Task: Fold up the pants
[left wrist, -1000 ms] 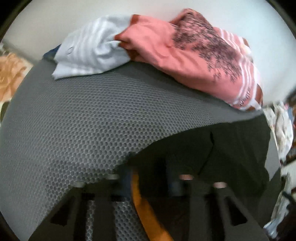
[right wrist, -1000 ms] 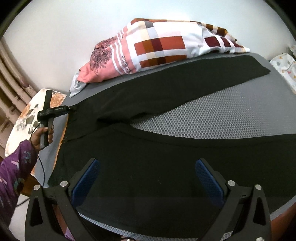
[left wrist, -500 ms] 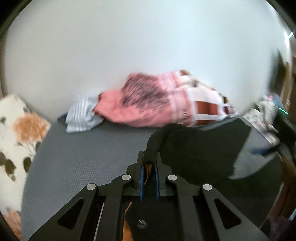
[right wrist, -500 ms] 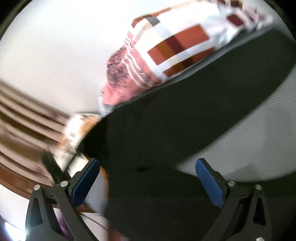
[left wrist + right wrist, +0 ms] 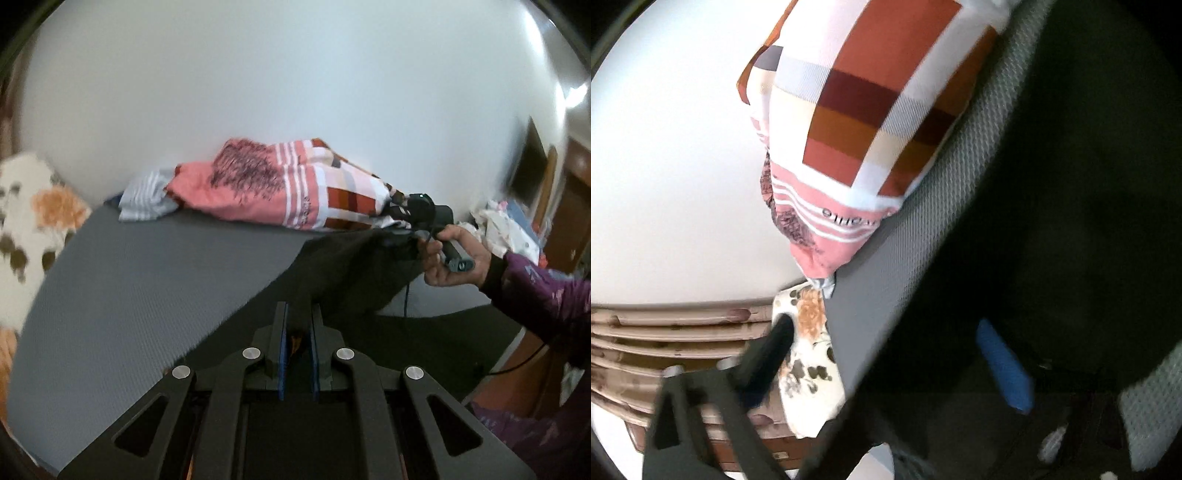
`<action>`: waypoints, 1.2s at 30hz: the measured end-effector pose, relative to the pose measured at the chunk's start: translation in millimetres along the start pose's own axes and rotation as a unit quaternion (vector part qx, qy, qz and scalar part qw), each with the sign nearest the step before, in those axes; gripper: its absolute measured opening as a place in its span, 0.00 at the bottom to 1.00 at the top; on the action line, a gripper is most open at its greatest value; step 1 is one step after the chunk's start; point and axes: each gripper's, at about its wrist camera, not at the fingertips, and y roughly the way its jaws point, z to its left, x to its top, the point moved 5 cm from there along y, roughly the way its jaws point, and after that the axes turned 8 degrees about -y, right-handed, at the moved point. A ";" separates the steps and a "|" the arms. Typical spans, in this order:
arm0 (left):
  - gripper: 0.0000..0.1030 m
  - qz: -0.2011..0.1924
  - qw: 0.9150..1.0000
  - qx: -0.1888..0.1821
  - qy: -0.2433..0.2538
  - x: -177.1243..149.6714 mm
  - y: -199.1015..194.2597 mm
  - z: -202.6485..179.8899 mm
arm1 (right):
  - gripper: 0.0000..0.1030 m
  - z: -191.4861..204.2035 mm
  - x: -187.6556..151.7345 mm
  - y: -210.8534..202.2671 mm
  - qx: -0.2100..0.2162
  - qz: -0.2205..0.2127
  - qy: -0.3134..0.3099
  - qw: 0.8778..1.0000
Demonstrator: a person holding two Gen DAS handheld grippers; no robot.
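- Pants (image 5: 343,266) are hanging in the air over the grey mattress (image 5: 147,273) — black fabric stretching between the two tools.
- Left gripper (image 5: 298,332) is sitting clamped tight on a pinch of that cloth, pads nearly touching.
- Right gripper (image 5: 402,236), seen from the left camera, is sitting at the far end of the lifted fabric, with the person's hand (image 5: 454,258) wrapping its handle.
- Its jaws have just been closing with the dark cloth between them; I can't tell if the blue pads (image 5: 1004,365) are actually pressing yet — too blurry.
- Patterned pillow (image 5: 295,188) is lying against the white wall (image 5: 295,74).
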 end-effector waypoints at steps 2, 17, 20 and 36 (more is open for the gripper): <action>0.11 0.005 1.000 -0.001 -0.023 -2.3 -1.7 9.7 | 0.10 4.5 -7.5 -9.6 -0.038 -0.008 -0.035 0.999; 0.13 0.080 0.990 0.081 -0.079 -69.3 -20.4 57.3 | 0.08 -18.8 -228.3 -130.4 -0.108 -0.023 -0.142 0.984; 0.14 0.101 0.987 0.095 -0.078 -91.1 -15.0 61.9 | 0.08 -38.0 -257.1 -125.6 -0.119 -0.001 -0.136 0.984; 0.53 0.091 0.972 0.210 -0.051 -116.3 -40.8 96.6 | 0.08 -67.5 -285.7 -118.9 -0.121 0.028 -0.126 0.984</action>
